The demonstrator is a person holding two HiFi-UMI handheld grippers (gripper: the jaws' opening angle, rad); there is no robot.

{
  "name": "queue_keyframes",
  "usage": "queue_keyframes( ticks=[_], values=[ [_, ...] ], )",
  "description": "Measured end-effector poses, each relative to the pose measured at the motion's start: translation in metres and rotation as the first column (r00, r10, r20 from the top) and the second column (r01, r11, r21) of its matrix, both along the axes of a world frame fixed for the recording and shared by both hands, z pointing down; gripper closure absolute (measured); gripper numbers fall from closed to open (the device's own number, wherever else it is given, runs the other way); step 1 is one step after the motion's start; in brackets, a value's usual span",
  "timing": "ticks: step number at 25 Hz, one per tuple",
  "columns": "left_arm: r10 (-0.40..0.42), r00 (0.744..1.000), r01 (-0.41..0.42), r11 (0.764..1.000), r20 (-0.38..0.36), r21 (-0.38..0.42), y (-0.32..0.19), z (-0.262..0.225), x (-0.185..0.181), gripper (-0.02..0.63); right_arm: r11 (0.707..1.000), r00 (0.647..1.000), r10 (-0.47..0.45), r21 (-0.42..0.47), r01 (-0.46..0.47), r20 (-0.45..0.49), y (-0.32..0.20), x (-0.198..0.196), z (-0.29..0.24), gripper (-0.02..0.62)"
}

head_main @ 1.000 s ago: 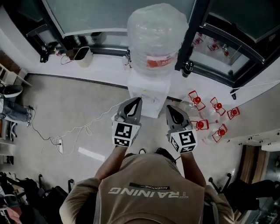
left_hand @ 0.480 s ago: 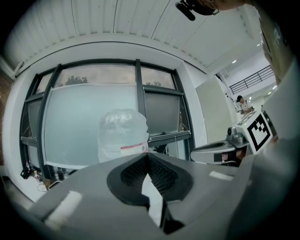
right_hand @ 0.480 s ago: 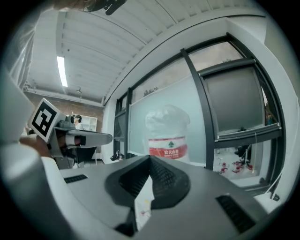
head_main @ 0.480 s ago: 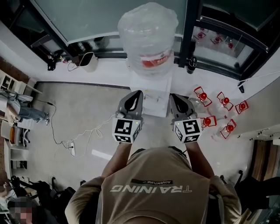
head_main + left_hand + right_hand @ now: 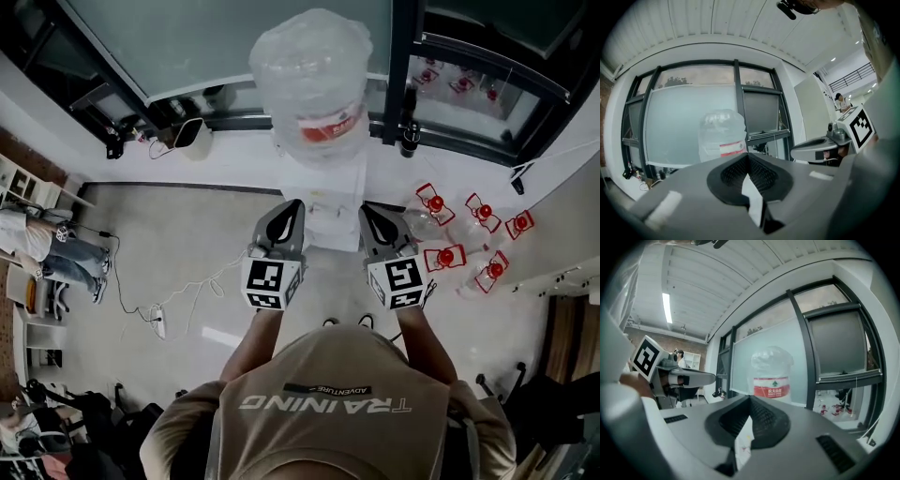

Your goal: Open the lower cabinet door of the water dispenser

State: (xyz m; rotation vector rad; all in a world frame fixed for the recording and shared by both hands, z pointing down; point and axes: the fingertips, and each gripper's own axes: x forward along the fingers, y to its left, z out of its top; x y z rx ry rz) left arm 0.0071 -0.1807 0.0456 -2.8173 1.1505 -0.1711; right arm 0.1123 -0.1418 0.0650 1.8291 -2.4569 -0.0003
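Both claws are shut and empty: left gripper [image 5: 292, 208] and right gripper [image 5: 368, 212], smooth grey shells with ribbed pads, held level just before the water dispenser [image 5: 324, 214]. This white boxy cabinet stands at the far edge of the floor [image 5: 187, 253] and carries an upturned, crinkled clear bottle [image 5: 314, 70]. Its lower door is hidden. Red-capped bottles [image 5: 450, 234] lie on the floor to the right.

This looks like an office or similar workplace: a water dispenser [image 5: 323, 204] stands against tall dark-framed windows [image 5: 216, 37] of frosted glass, with spare red-capped bottles [image 5: 448, 255] lying on the grey floor [image 5: 187, 234] beside it. A power strip [image 5: 157, 323] trails its cable across that floor, and a strip light [image 5: 667, 308] runs along the panelled ceiling.
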Motion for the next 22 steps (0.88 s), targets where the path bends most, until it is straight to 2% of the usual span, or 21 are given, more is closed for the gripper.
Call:
queue_keyframes(
  ticks=[9, 16, 22],
  values=[
    [0.049, 0.999, -0.047, 0.997, 0.022, -0.055, 0.021, 0.018, 0.006, 0.611, 0.998, 1.0, -0.02, -0.062, 0.019, -0.015, 0.024, -0.005, 0.015, 0.588],
    [0.059, 0.998, -0.058, 0.998, 0.012, -0.017, 0.027, 0.003, 0.005, 0.611, 0.999, 0.999, -0.026, -0.041, 0.025, -0.031, 0.026, -0.004, 0.007, 0.588],
    [0.05, 0.999, -0.05, 0.999, 0.014, -0.003, 0.029, -0.004, -0.003, 0.611, 0.996, 0.996, -0.062, -0.06, 0.059, -0.058, 0.031, -0.016, 0.012, 0.588]
  ],
)
